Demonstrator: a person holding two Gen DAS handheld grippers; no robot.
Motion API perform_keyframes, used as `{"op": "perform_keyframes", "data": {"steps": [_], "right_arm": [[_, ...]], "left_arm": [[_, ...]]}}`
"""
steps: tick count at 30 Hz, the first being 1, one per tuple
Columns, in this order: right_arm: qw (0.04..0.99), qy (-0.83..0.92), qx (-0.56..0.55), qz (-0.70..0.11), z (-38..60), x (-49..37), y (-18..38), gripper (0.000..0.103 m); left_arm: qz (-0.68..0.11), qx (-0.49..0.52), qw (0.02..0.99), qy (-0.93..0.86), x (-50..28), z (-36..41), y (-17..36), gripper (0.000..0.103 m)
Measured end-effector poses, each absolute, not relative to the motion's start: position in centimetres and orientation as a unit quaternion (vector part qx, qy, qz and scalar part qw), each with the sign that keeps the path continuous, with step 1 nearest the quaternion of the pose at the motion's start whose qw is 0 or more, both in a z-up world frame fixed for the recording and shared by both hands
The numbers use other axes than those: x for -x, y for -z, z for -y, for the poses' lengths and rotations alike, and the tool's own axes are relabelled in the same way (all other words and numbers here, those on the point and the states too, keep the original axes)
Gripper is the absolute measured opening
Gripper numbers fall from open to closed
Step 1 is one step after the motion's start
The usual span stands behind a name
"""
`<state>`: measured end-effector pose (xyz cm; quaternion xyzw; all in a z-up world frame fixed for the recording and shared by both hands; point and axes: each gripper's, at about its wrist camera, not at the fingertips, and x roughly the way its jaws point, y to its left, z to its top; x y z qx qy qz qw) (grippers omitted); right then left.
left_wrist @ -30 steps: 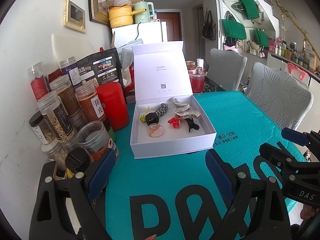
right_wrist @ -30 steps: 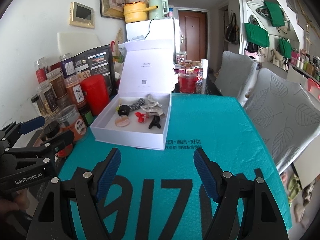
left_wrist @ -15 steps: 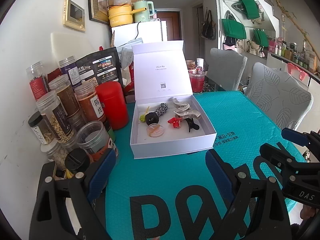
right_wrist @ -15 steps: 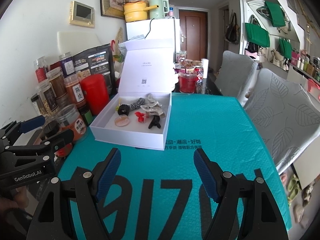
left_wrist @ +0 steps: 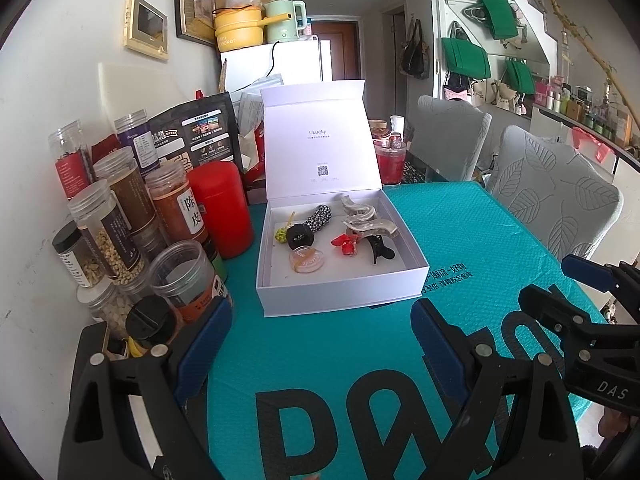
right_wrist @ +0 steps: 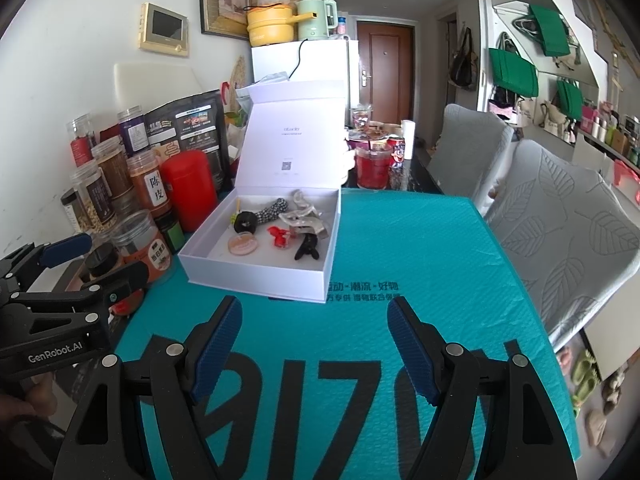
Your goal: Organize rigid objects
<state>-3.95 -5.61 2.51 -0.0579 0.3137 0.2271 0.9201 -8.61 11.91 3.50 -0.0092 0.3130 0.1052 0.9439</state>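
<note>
hair clips (left_wrist: 370, 226) and trinkets in open white box (left_wrist: 340, 296)

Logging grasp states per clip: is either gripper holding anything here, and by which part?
Nothing is held. The left gripper and right gripper are both open over the teal mat, short of the white box.

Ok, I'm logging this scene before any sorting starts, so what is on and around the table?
box: one, white, lid up, on the mat
hair clips: two silver, one red, one black, in the box
round case: one, clear orange, box front
black disc: one, beside a beaded black-and-white piece
mat: one, teal, covering the table
jars: a cluster, clear, left of the box
canister: one, red, beside the box
chairs: two, grey covers, right side
left gripper: open, empty, above the mat
right gripper: open, empty, above the mat
</note>
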Motion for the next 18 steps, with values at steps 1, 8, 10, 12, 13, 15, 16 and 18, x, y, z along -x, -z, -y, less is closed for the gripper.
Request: {"op": "perform_keyframes", "data": {"steps": [1,8,10,12,13,15,16,18], "right_arm": [[0.92,-0.227,0.058,-0.314,5.62,3.95,-2.52,0.076],[0.92,-0.227,0.059,-0.313,5.67,3.93,-2.64,0.076],[0.921,-0.227,0.059,-0.313,5.64,3.94,-2.65,0.076],[0.921,-0.227,0.058,-0.312,5.66,3.92,-2.67,0.076],[0.92,-0.227,0.058,-0.313,5.69,3.92,-2.69,0.076],[0.921,-0.226,0.059,-0.313,5.71,3.93,-2.71,0.076],[0.92,-0.227,0.059,-0.313,5.74,3.92,-2.72,0.076],[0.921,-0.227,0.059,-0.313,5.7,3.92,-2.72,0.076]], "left_arm": [[-0.313,0.009,0.944,-0.105,8.6,-11.9,-3.53,0.092],[-0.318,0.009,0.942,-0.103,8.5,-12.07,-3.58,0.092],[-0.318,0.011,0.942,-0.103,8.5,-12.14,-3.63,0.092],[-0.318,0.012,0.942,-0.104,8.53,-12.21,-3.65,0.092],[-0.318,0.012,0.942,-0.105,8.56,-12.21,-3.67,0.092],[-0.318,0.011,0.942,-0.107,8.56,-12.26,-3.68,0.092],[-0.318,0.01,0.942,-0.107,8.49,-12.31,-3.65,0.092],[-0.318,0.011,0.942,-0.107,8.49,-12.29,-3.62,0.092]]}}
